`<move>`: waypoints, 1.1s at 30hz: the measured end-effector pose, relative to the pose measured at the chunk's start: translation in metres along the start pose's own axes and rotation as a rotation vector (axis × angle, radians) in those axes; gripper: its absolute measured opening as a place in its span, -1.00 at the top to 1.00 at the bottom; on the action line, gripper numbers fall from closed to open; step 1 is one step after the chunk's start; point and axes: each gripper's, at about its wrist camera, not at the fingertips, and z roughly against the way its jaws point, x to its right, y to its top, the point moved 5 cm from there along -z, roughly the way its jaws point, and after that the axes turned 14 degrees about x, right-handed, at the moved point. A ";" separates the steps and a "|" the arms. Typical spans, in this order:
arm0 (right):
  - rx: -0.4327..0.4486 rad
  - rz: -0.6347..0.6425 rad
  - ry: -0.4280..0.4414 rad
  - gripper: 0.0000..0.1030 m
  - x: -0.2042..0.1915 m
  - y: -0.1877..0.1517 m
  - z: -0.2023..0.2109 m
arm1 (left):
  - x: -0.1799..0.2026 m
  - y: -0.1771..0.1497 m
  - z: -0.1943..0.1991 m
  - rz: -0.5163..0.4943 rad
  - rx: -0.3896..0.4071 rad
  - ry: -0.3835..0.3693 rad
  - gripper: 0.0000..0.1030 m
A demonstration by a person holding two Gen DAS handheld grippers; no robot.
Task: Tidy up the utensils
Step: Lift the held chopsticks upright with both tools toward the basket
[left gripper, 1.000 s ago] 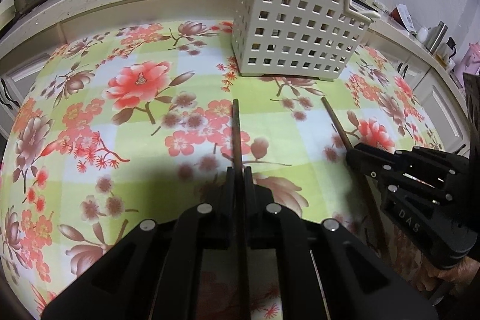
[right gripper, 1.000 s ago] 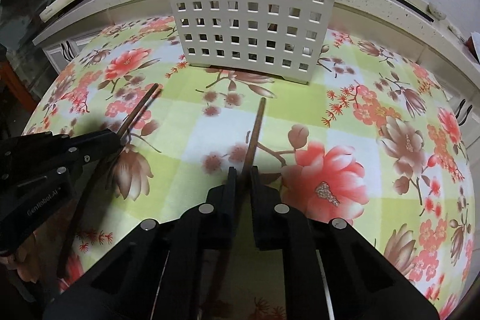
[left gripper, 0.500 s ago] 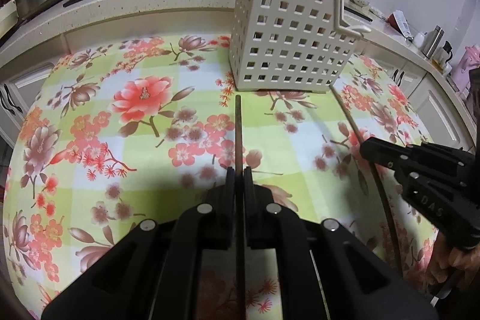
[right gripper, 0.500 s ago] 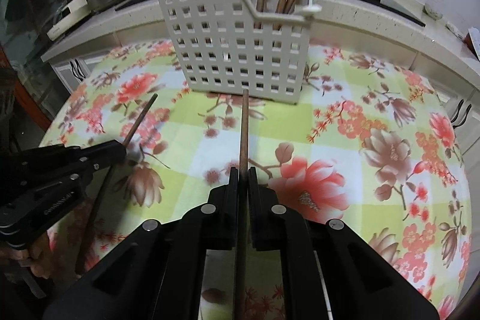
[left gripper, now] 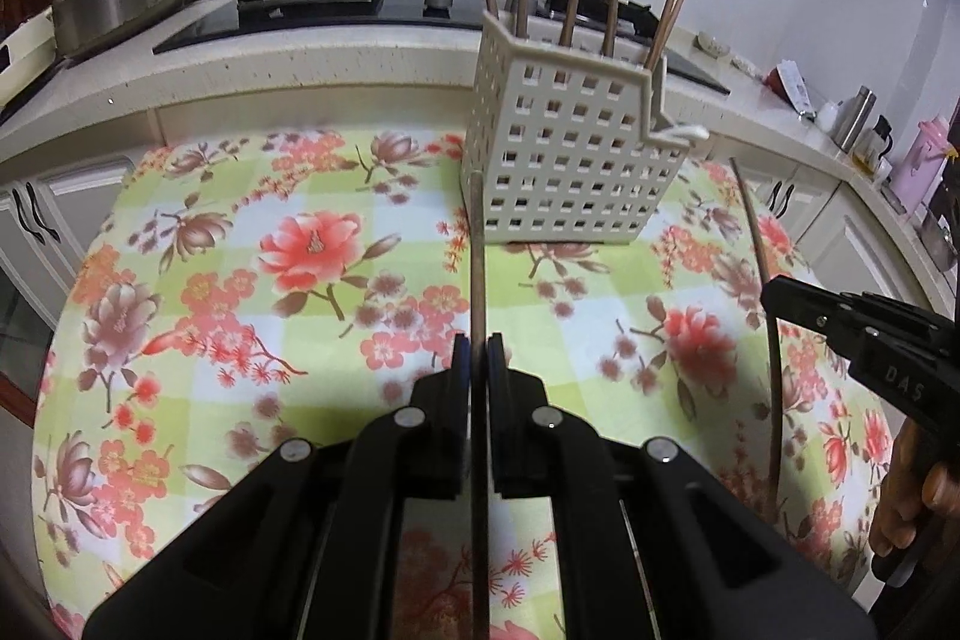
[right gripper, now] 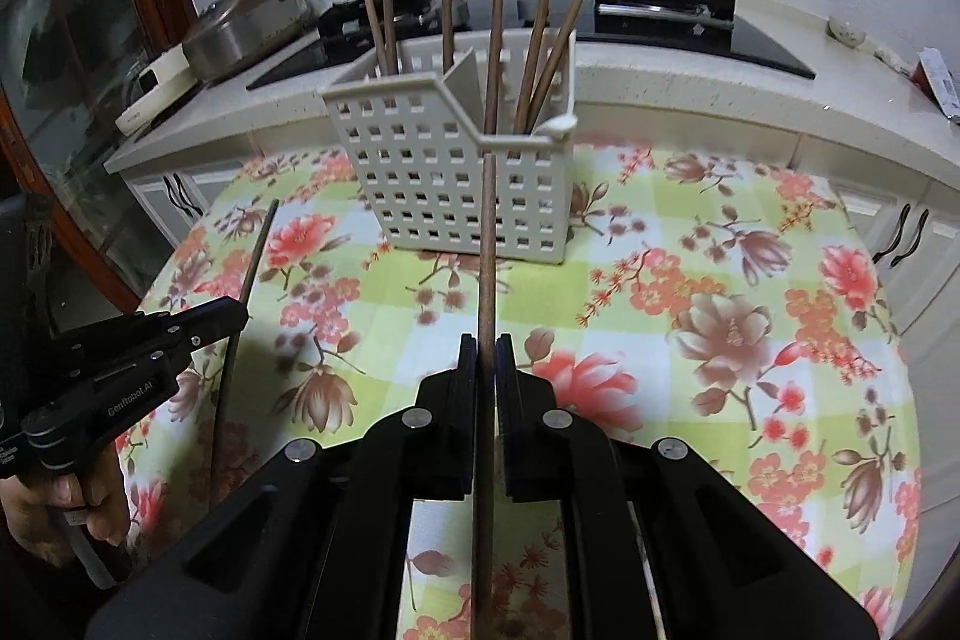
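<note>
A white perforated utensil basket [left gripper: 570,160] [right gripper: 450,178] stands at the far side of the floral table, with several brown chopsticks [right gripper: 498,10] upright inside. My left gripper [left gripper: 478,349] is shut on one dark chopstick [left gripper: 476,250], which points toward the basket's left corner. My right gripper [right gripper: 486,349] is shut on another chopstick [right gripper: 487,232] that reaches up in front of the basket's divider. Each gripper also shows in the other view: the right gripper [left gripper: 774,289] with its stick at the right, the left gripper [right gripper: 237,307] at the left.
The table wears a green-checked flowered cloth [left gripper: 270,280]. Behind it runs a stone counter [left gripper: 300,52] with a cooktop, a steel cooker [left gripper: 120,4] and bottles at the far right [left gripper: 864,124]. A person's hand [right gripper: 54,508] holds the left tool's grip.
Both grippers rose off the table, each carrying its chopstick. The basket now sits lower in both views, with the upright chopsticks in it fully visible.
</note>
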 end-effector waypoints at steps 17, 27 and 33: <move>0.095 -0.027 0.016 0.85 0.009 0.027 0.045 | 0.013 0.036 0.040 -0.016 0.116 -0.020 0.89; 0.096 -0.039 0.030 0.85 0.011 0.028 0.047 | 0.023 0.044 0.043 -0.020 0.124 -0.064 0.90; 0.095 -0.026 0.033 0.85 0.012 0.041 0.045 | 0.027 0.058 0.042 -0.018 0.131 -0.096 0.90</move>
